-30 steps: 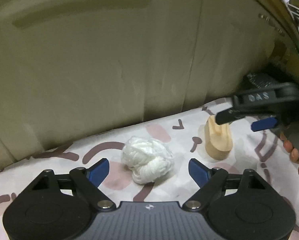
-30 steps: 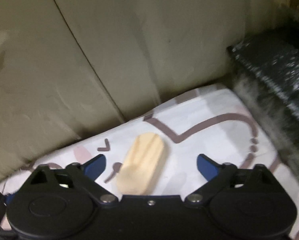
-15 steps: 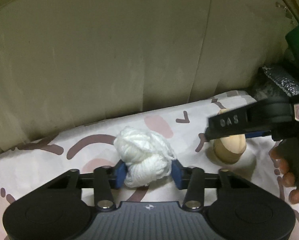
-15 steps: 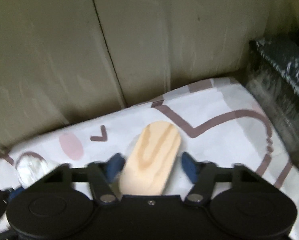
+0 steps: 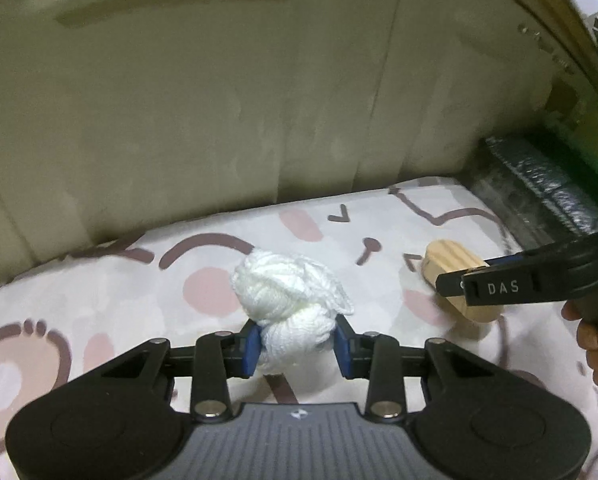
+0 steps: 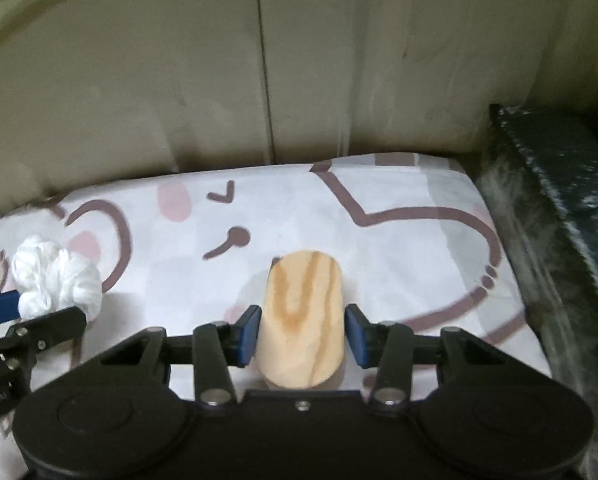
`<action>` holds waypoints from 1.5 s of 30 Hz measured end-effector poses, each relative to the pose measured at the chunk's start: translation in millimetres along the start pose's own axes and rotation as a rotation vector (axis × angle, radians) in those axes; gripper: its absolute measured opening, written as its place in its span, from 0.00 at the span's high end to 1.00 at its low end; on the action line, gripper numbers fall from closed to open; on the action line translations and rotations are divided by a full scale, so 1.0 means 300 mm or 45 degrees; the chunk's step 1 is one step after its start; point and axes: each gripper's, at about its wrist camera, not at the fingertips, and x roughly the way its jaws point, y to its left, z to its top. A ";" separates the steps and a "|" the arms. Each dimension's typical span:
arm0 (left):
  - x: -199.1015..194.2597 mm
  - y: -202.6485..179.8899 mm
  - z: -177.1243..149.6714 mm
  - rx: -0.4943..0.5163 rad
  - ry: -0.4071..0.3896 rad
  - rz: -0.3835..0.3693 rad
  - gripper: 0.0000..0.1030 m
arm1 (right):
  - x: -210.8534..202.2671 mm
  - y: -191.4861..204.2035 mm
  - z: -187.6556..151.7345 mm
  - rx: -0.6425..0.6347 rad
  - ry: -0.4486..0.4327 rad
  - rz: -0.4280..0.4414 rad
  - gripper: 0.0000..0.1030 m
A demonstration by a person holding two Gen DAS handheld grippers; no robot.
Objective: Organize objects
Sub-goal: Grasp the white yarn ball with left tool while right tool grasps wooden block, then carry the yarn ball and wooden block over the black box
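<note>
White yarn, wound into a loose soft ball (image 5: 289,300), sits between the blue pads of the left gripper (image 5: 297,346). Its jaws are closing, and both pads already press into the lower part of the ball, which bulges above them. The ball rests on a white cloth with brown and pink cartoon drawings (image 5: 139,292), which lies against a beige padded backrest (image 5: 219,100).

To the right of the yarn, well apart from it, is a light oval block of pine wood with clear grain (image 6: 301,316). It lies flat on the same cloth, with its long side pointing away from the camera. The right gripper (image 6: 301,338) has its blue pads on both sides of the block. Its jaws are closing too; the left pad touches the wood, while on the right a thin gap seems to remain.

A dark grey speckled cushion (image 6: 559,208) borders the cloth on the right. Some fingers of the person's right hand (image 5: 591,344) show in the left wrist view.
</note>
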 end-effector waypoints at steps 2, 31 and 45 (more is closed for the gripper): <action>-0.054 -0.010 -0.012 -0.005 -0.009 -0.004 0.63 | -0.038 -0.003 -0.018 -0.001 -0.006 0.006 0.55; -0.776 -0.113 -0.242 -0.057 -0.077 0.050 0.63 | -0.698 0.021 -0.347 -0.130 -0.141 0.183 0.55; -0.926 -0.119 -0.395 -0.127 -0.042 -0.026 0.63 | -0.845 0.065 -0.499 -0.214 -0.148 0.319 0.55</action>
